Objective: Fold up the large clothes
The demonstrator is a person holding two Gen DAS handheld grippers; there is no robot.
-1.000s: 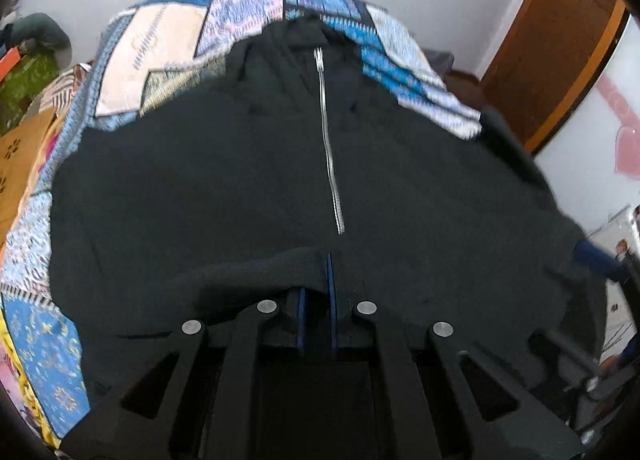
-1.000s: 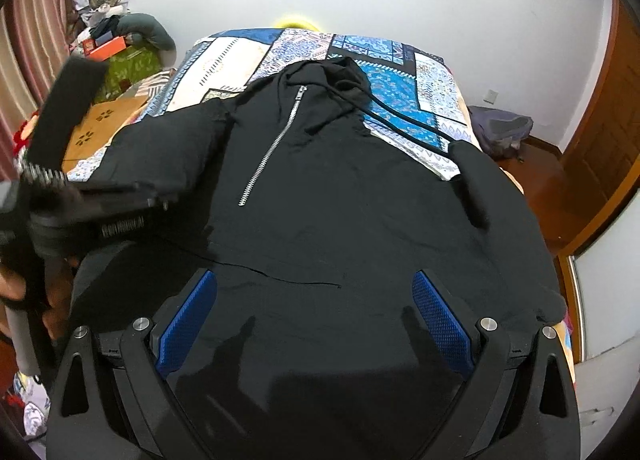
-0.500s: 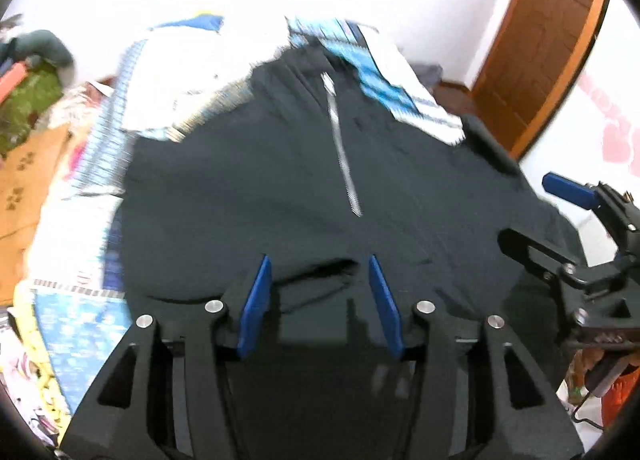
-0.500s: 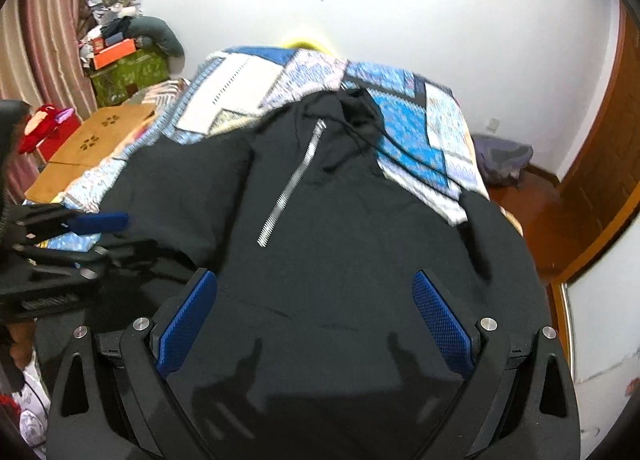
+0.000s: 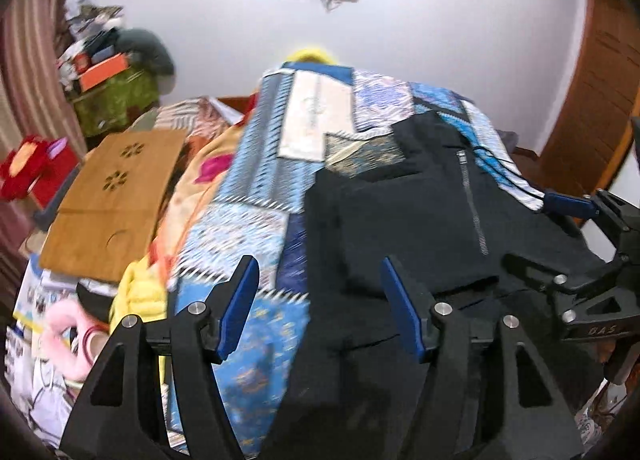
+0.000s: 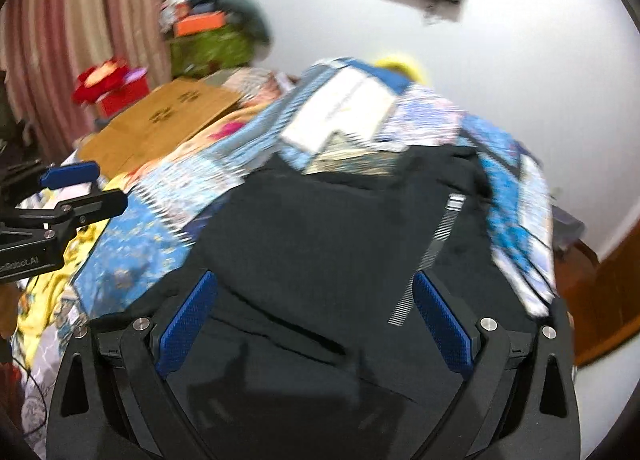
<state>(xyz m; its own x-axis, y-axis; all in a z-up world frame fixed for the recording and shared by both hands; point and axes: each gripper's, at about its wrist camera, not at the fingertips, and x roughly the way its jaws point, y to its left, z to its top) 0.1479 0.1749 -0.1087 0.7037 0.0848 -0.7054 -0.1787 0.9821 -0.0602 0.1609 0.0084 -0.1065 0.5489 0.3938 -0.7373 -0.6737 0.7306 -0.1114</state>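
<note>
Both claws stand open over the bed with nothing between their pads: the left claw [image 5: 320, 300] has just been opening, its blue ribbed pads parted about halfway and empty, while the right claw [image 6: 316, 324] holds its pads spread wide, also empty. Ahead of and beneath the right claw lies the black hoodie [image 6: 320, 240], spread on the bed [image 6: 132, 252]; its cloth is matte, soft and creased, with a folded layer whose edge runs across just beyond the right claw's pads. A silver metal zipper [image 6: 430, 256] with fine teeth runs up the garment toward the collar, nearer the right-hand pad of that claw. From the left claw the same hoodie [image 5: 420, 228] lies ahead and to its right side, its near corner reaching under the right-hand pad, and the zipper [image 5: 474, 204] shows further right. Under the left-hand pad of the left claw is the bare quilt [image 5: 256, 228], a patchwork of blue, white and cream printed rectangles. The right claw [image 5: 576, 244] shows at the right edge of the left wrist view, black-framed with a blue pad, above the hoodie's far side. Left of the left claw, off the bed, sits a flat brown board [image 5: 112, 196] with flower-shaped cut-outs.
</note>
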